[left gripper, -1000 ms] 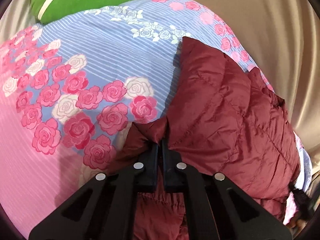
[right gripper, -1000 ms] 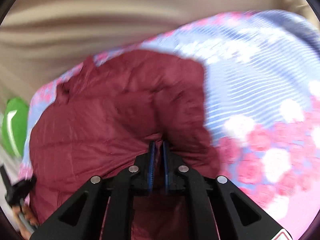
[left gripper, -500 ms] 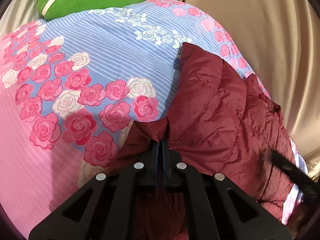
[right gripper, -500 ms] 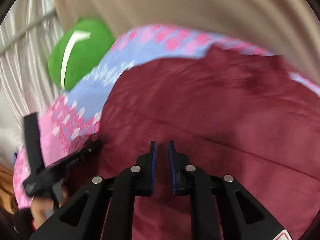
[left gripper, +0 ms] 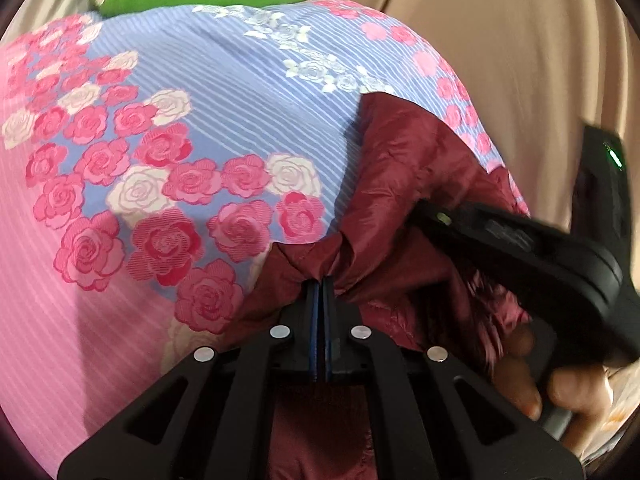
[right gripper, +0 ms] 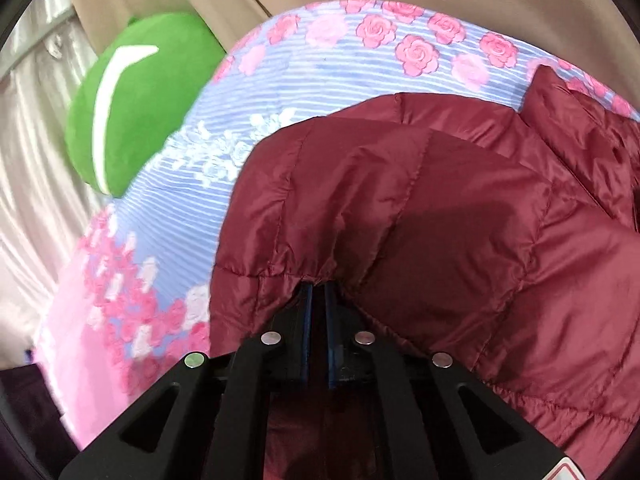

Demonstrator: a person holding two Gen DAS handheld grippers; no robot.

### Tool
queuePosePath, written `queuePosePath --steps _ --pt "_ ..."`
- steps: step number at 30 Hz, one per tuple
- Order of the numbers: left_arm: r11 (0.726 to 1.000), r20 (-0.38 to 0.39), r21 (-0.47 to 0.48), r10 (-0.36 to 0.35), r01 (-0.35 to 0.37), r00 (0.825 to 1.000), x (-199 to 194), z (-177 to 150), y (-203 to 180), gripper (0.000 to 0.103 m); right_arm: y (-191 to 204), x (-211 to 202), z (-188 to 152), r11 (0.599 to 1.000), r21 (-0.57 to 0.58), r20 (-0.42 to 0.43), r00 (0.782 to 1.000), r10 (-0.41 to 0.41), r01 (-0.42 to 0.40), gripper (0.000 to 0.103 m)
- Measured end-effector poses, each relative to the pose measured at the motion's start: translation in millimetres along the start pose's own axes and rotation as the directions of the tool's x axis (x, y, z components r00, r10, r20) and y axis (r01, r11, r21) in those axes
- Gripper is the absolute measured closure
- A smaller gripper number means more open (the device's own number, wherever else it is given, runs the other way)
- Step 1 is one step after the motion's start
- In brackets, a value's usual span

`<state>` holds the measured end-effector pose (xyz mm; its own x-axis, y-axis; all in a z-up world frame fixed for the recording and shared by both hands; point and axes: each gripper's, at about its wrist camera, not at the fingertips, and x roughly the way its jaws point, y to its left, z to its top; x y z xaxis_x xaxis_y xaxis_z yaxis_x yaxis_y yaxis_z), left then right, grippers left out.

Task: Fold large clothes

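Note:
A dark red quilted jacket (left gripper: 400,184) lies on a bedspread (left gripper: 200,120) printed with roses. My left gripper (left gripper: 321,282) is shut on a bunched edge of the jacket near its left side. In the right wrist view the jacket (right gripper: 420,208) fills the middle and right. My right gripper (right gripper: 317,286) has a puckered fold of its near edge between the blue pads, and its jaws are closing on it. The left wrist view shows that right gripper (left gripper: 420,212) reaching in over the jacket, with a hand (left gripper: 520,360) on its handle.
A green pillow (right gripper: 132,100) with a white stripe lies at the far end of the bedspread (right gripper: 300,72). Beige curtain (left gripper: 520,40) hangs behind the bed. Pale shiny drapes (right gripper: 28,140) stand to the left in the right wrist view.
The right gripper swept across the jacket, its jaws slightly apart on the way, and now grips a fold close to the left gripper. The left gripper kept its hold and barely moved.

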<state>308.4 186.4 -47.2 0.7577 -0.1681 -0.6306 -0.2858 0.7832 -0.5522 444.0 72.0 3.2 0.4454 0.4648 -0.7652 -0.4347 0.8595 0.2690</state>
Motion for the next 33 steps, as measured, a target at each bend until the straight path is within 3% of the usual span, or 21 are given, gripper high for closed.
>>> queuePosePath --steps 5,10,12,13,14,16,17,20,21,23,25,26,27,29,33 --pt "0.997 -0.009 -0.054 -0.051 0.05 0.999 0.1 4.8 14.9 0.102 -35.0 -48.8 -40.2 0.998 -0.052 0.05 0.998 -0.042 0.045 0.097" --pt "0.992 0.025 -0.12 -0.044 0.047 0.999 -7.6 14.0 32.6 0.102 -122.3 -138.0 -103.2 0.975 0.063 0.133 0.966 -0.221 0.214 0.096" --pt "0.992 0.054 -0.124 0.03 -0.023 0.998 -16.5 19.3 37.4 0.102 -149.0 -174.4 -125.4 0.956 0.131 0.165 0.945 -0.282 0.262 0.087" --pt "0.992 0.069 -0.12 0.038 -0.029 0.997 -22.4 21.4 37.3 0.102 -165.0 -194.8 -139.2 0.94 0.18 0.177 0.93 -0.321 0.29 0.075" --pt "0.993 0.071 -0.116 0.032 -0.023 0.997 -26.2 22.7 36.8 0.102 -178.1 -210.3 -150.5 0.926 0.222 0.182 0.92 -0.347 0.305 0.066" --pt "0.996 0.05 -0.087 -0.006 0.011 0.999 -36.8 23.3 27.5 0.1 -204.6 -237.0 -171.1 0.897 0.298 0.179 0.904 -0.389 0.327 0.064" --pt "0.998 0.026 -0.059 -0.026 0.028 0.999 -40.1 22.3 18.5 0.094 -210.8 -240.3 -174.3 0.888 0.317 0.175 0.9 -0.399 0.332 0.062" --pt "0.997 -0.103 0.047 -0.061 0.066 0.993 -35.8 10.0 -12.3 0.046 -232.3 -248.6 -179.9 0.871 0.394 0.165 0.909 -0.383 0.295 0.052" --pt "0.995 -0.147 0.062 -0.073 0.083 0.986 -29.8 4.5 -19.9 0.045 -236.6 -248.1 -179.4 0.868 0.412 0.166 0.914 -0.369 0.276 0.051" --pt "0.993 -0.216 0.073 -0.075 0.093 0.973 -11.7 -2.8 -28.8 0.046 -245.8 -241.9 -174.0 0.876 0.43 0.169 0.934 -0.316 0.218 0.05" --pt "0.995 -0.188 0.087 -0.039 0.056 0.981 -4.8 -1.5 -29.6 0.053 -245.7 -223.7 -159.7 0.88 0.434 0.15 0.947 -0.282 0.193 0.055" --pt "0.995 -0.174 0.092 -0.015 0.031 0.985 -2.4 2.8 -30.6 0.065 -244.1 -215.4 -152.0 0.883 0.425 0.139 0.95 -0.281 0.199 0.066" --pt "0.996 -0.164 0.093 0.003 0.013 0.986 -0.8 7.2 -30.9 0.085 -242.4 -210.9 -144.8 0.888 0.407 0.133 0.948 -0.289 0.214 0.095" --pt "0.997 -0.15 0.082 0.017 -0.004 0.989 1.7 19.8 -28.7 0.1 -230.5 -217.2 -124.4 0.905 0.36 0.191 0.932 -0.31 0.227 0.099" --pt "0.997 -0.089 0.079 0.026 -0.019 0.996 -4.3 35.1 -30.5 0.101 -206.7 -263.6 -96.0 0.944 0.288 0.402 0.874 -0.273 0.162 0.099"
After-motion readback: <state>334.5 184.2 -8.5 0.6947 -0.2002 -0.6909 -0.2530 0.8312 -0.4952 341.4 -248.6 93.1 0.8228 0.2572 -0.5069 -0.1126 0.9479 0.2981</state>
